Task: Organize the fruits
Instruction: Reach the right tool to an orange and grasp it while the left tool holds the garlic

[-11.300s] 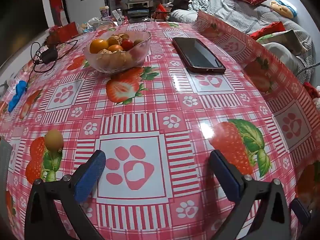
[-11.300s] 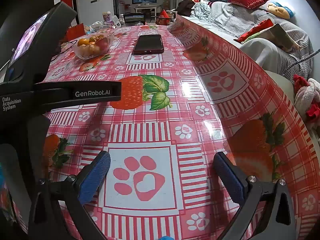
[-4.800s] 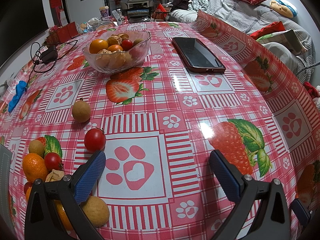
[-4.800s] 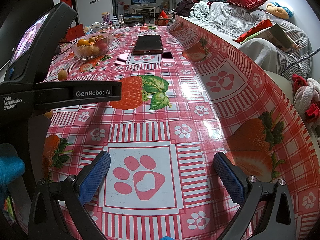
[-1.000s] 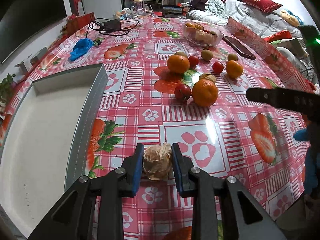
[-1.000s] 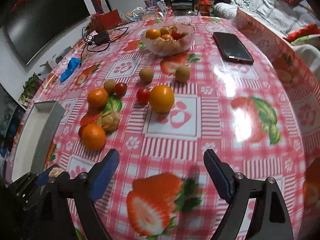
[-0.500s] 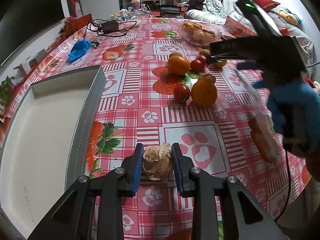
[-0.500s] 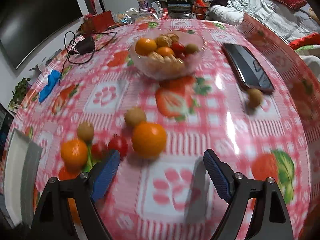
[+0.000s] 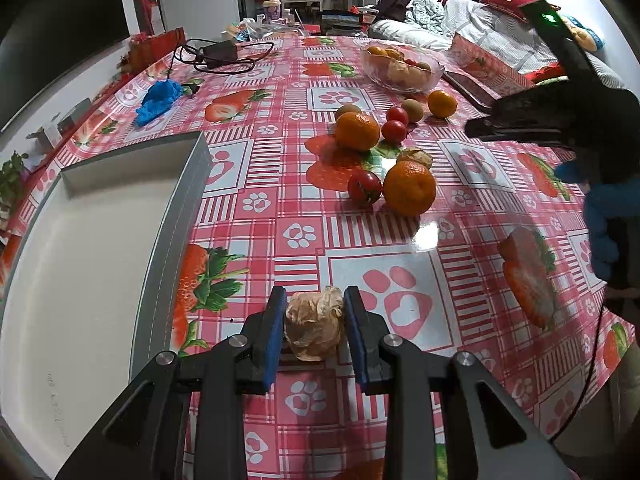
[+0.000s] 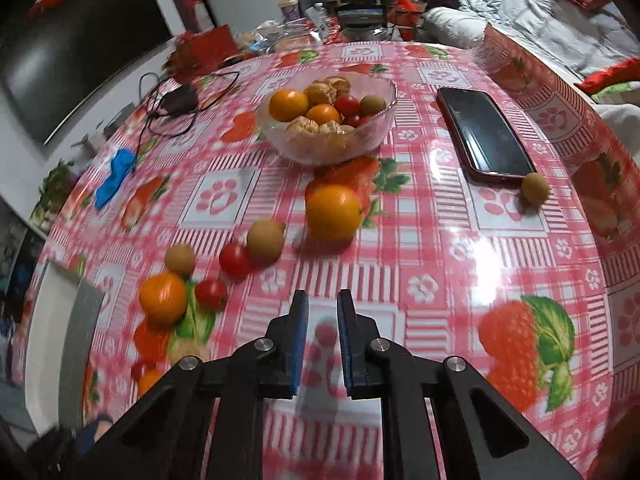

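Observation:
My left gripper is shut on a papery brown husk fruit just above the tablecloth, right of a grey-walled white tray. Oranges, tomatoes and small brown fruits lie loose ahead. My right gripper is nearly shut with nothing between its pads, above the cloth. Before it lie an orange, a brown fruit, tomatoes and a glass bowl of fruit. The right gripper's body shows in the left wrist view.
A phone lies right of the bowl with a small green fruit at its near corner. A blue glove and a charger with cable lie at the left. The table edge drops off on the right.
My right gripper has closed from wide open to nearly shut and moved closer to the bowl. My left gripper still holds the husk fruit in about the same place.

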A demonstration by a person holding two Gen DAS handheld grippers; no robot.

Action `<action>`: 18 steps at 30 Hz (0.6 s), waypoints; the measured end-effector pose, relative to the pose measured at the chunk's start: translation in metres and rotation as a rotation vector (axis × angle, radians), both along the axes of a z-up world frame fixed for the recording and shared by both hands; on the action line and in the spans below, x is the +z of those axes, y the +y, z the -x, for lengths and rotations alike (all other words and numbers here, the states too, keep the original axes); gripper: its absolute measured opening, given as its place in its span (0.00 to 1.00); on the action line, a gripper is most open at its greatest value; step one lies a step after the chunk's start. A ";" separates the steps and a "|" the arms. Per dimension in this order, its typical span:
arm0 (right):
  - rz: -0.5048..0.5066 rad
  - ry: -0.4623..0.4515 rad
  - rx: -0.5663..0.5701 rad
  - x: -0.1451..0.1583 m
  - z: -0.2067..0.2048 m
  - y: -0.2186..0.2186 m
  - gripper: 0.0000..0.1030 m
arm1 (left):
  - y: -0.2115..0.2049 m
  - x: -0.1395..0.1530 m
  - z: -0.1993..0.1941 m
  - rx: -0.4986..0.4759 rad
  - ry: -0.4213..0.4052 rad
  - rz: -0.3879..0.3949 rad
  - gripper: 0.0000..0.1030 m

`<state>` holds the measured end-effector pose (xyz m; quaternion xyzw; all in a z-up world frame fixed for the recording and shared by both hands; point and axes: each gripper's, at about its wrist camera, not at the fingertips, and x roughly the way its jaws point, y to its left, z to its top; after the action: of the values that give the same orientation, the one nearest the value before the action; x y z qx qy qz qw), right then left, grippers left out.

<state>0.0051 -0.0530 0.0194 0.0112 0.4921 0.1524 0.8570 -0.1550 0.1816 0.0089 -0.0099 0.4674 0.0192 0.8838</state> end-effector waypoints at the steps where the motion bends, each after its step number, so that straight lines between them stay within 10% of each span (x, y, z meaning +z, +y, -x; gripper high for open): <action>1: 0.010 -0.002 -0.004 0.001 0.002 -0.003 0.18 | 0.000 0.000 0.000 0.005 -0.002 0.001 0.31; 4: 0.005 0.012 -0.041 0.000 0.004 -0.012 0.75 | -0.001 0.000 0.001 0.010 -0.002 -0.003 0.32; 5: 0.004 -0.001 -0.055 0.001 0.005 -0.015 0.79 | -0.001 0.000 0.001 0.010 -0.002 -0.002 0.32; 18: -0.027 0.057 0.123 -0.004 0.030 0.044 0.79 | -0.001 0.000 0.001 0.004 -0.004 0.000 0.32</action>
<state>-0.0245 -0.0091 0.0154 -0.0033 0.5138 0.2112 0.8315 -0.1563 0.1805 0.0091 -0.0108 0.4658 0.0208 0.8846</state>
